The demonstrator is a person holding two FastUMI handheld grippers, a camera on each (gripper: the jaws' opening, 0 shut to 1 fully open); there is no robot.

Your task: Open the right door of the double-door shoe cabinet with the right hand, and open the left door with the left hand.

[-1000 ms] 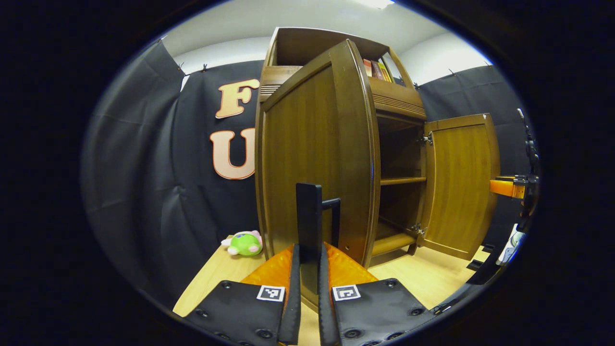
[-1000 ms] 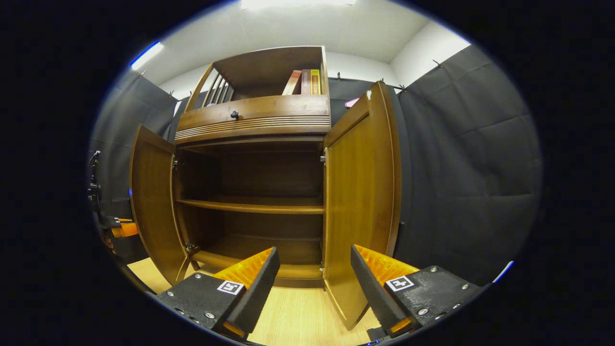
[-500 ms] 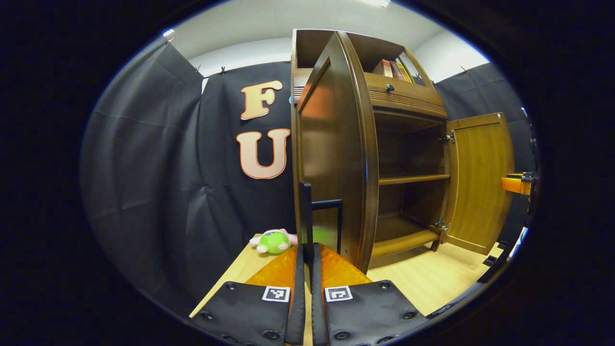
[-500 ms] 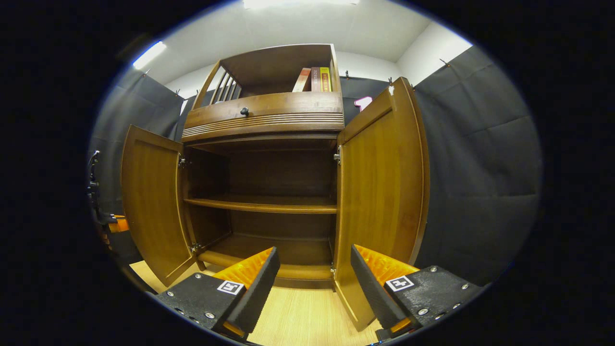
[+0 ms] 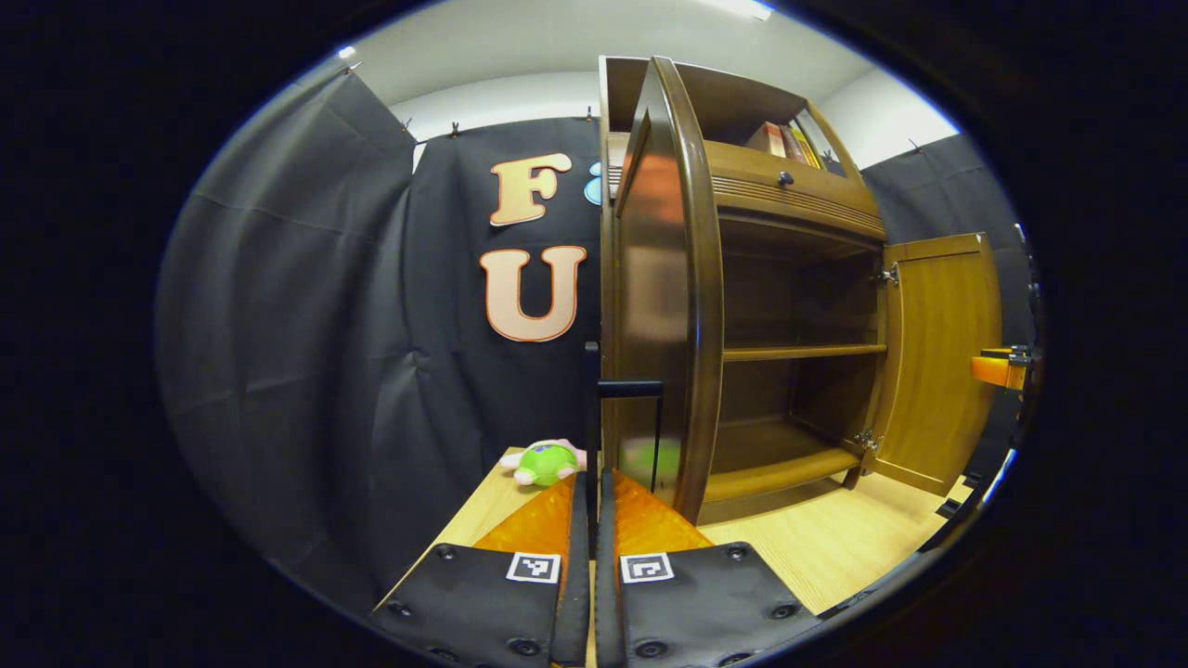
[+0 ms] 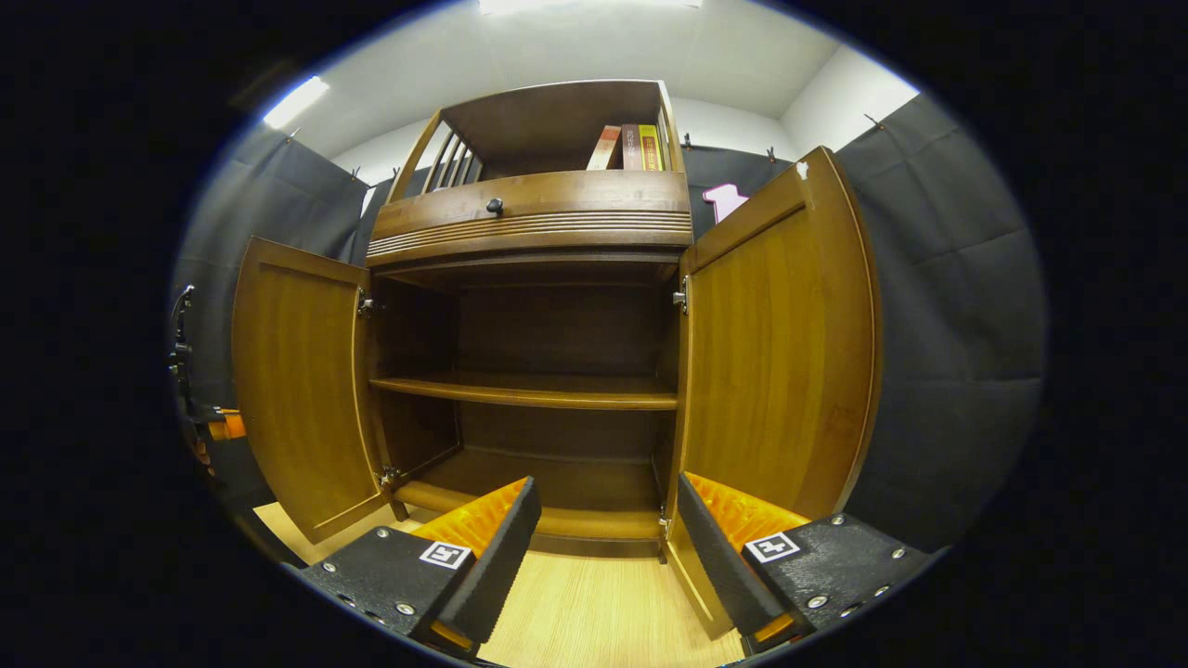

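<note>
Near the tabletop's back edge, both shoe cabinet doors stand open; left gripper fingers clamped on the left door's handle, right gripper fingers apart, likely release next.

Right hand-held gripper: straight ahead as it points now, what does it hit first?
Probably nothing soon: the open right hand-held gripper faces the brown wooden shoe cabinet's open interior, likely reaching its dark back panel first; depth unclear.
</note>
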